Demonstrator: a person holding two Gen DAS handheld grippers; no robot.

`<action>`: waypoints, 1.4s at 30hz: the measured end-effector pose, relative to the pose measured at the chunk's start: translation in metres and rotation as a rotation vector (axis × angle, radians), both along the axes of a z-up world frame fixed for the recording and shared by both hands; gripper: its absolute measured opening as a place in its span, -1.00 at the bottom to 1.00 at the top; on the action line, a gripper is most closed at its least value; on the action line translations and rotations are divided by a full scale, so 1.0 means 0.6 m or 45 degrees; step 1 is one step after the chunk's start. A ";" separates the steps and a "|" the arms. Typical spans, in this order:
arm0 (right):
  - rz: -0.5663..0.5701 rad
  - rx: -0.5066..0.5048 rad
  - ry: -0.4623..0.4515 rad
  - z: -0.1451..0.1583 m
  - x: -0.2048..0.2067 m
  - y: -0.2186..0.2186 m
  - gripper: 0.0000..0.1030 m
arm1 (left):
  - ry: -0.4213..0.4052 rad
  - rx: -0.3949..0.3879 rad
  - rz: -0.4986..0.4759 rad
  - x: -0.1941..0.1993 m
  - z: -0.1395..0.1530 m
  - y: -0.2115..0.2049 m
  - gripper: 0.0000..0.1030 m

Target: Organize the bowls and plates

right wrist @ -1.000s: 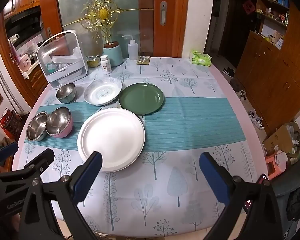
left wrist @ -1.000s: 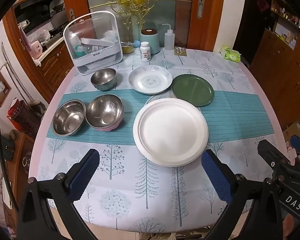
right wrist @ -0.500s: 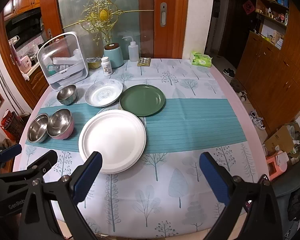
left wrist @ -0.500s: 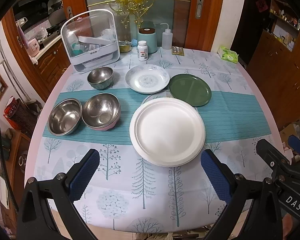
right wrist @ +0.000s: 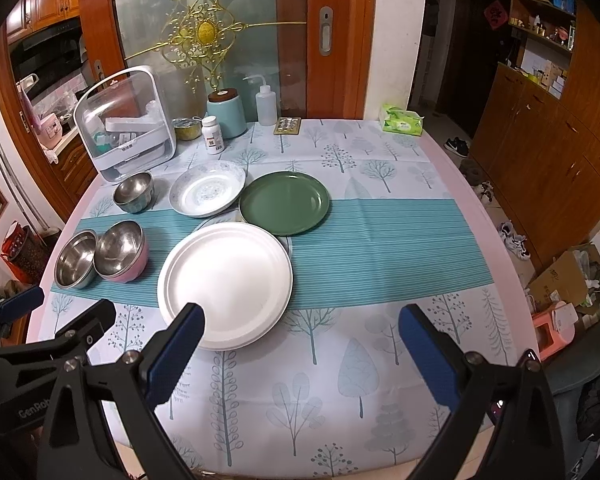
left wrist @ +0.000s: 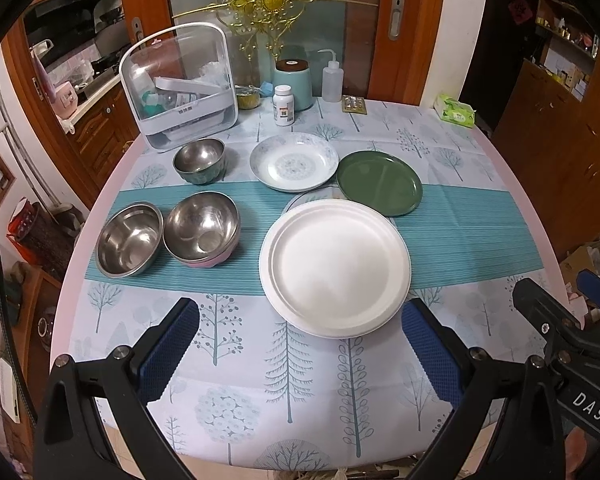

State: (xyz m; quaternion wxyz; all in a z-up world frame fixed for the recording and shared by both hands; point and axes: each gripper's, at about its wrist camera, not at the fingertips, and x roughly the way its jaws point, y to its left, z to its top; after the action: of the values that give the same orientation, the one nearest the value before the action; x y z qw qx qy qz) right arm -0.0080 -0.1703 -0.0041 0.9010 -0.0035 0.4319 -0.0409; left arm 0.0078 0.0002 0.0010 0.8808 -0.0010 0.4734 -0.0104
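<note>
A large white plate lies mid-table on top of another plate whose rim just shows. Behind it sit a green plate and a patterned white plate. To the left stand a steel bowl, a steel bowl nested in a pink one, and a small dark-sided steel bowl. My left gripper hovers open over the table's near edge. Beside it my right gripper is open too, holding nothing.
At the back of the table stand a clear-lidded white container, a teal canister, a pill bottle, a squeeze bottle, a blister pack and a tissue pack. Wooden cabinets line the right.
Both views have shifted slightly, with the table sitting a little lower in frame. Nothing on the table moved and both grippers stayed open.
</note>
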 end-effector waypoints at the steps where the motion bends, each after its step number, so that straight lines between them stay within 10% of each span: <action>1: 0.000 0.000 -0.001 0.000 0.000 0.000 0.92 | 0.000 -0.002 -0.001 -0.001 -0.001 0.001 0.95; 31: 0.069 -0.016 -0.066 0.019 0.014 0.010 0.90 | -0.072 -0.016 -0.036 0.009 0.015 0.008 0.95; 42: 0.089 -0.022 -0.059 0.020 0.021 0.011 0.90 | 0.073 -0.101 -0.066 0.036 0.000 0.013 0.95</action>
State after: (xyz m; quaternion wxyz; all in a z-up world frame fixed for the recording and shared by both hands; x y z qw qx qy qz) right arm 0.0045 -0.1637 0.0078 0.9116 -0.0254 0.4102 -0.0132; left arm 0.0294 0.0079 0.0008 0.8656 -0.0238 0.4974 -0.0519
